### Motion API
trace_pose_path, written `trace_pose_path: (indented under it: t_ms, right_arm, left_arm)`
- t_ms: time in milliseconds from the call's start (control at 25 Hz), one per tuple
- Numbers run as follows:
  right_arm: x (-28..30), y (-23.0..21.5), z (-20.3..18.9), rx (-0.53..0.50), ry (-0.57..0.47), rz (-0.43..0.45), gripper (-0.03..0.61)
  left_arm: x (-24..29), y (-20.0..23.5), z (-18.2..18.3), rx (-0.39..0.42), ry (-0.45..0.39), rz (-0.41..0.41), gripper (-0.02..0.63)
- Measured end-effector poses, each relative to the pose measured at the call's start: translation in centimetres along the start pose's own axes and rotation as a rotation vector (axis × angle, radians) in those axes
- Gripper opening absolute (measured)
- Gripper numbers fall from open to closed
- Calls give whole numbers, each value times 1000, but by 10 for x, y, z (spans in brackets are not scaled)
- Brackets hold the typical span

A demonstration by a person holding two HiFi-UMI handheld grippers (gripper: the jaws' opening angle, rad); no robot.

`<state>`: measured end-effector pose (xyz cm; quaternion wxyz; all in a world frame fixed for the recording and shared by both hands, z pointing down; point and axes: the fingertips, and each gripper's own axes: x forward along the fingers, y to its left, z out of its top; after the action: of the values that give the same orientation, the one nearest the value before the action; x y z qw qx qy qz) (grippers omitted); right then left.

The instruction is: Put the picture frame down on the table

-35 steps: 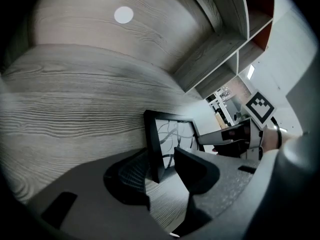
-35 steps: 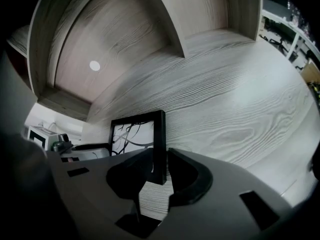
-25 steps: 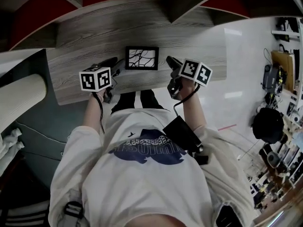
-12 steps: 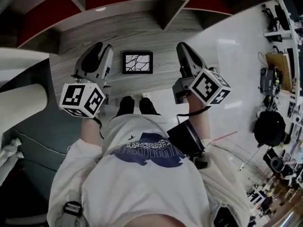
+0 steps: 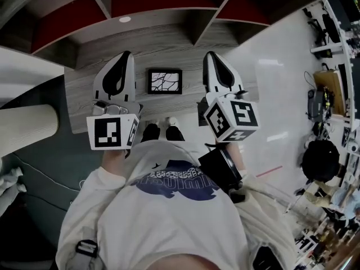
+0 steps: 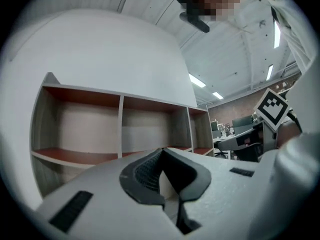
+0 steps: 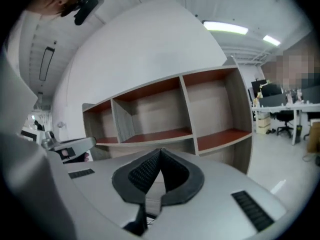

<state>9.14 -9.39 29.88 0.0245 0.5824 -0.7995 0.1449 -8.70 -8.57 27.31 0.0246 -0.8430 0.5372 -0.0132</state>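
— Where is the picture frame [image 5: 165, 81]?

— Flat on the desk [image 5: 81, 103], glass up, about midway between the left and right edges and set back from the near edge. Its long axis runs parallel to that near edge. I'd judge the putting-down done.

— And the tools?

— The left tool [image 5: 125, 56] and the right tool [image 5: 209, 55] flank it in the head view, one off each short end, neither touching it. Both look lifted clear of the desk.

— Which one is nearer?

— Roughly even; I can't pick one. The frame lies inward and below each of them.

— Jaws?

— Pressed together on both, tips meeting, nothing between. The left gripper view shows its tool [image 6: 161, 151] aimed at the shelf unit [image 6: 120, 129] behind the desk, and the right tool [image 7: 160, 151] points the same way.
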Motion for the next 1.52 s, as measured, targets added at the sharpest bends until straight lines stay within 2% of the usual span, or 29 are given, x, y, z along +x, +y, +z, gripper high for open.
trace_pose_path:
  t_ms: [320,600,760,1080,1280,1400,1520]
  right_arm:
    - [0,11,16,-83,-71,-31,-2]
    - [-13,18,42,-169,-208,-46,-2]
    - [-18,19,50,-185,-254,-68,-2]
    - [-15,15,48,-167,-251,-82,-2]
    - [-11,3,41,-182,-217,-135,-2]
    - [-13,-9,30,-138,-209,-159,-2]
    - [-14,-10,30,-142,-212,-163,-2]
  left_arm:
    - [-5,9,8,25,-39,22,8]
    - [-6,10,18,37,-75,29,8]
    - [-7,11,22,39,-85,29,8]
    - [-5,14,20,40,-77,33,8]
    - [-7,17,17,40,-63,45,8]
    - [-8,18,17,44,-59,50,8]
    - [-8,20,16,46,-55,54,8]
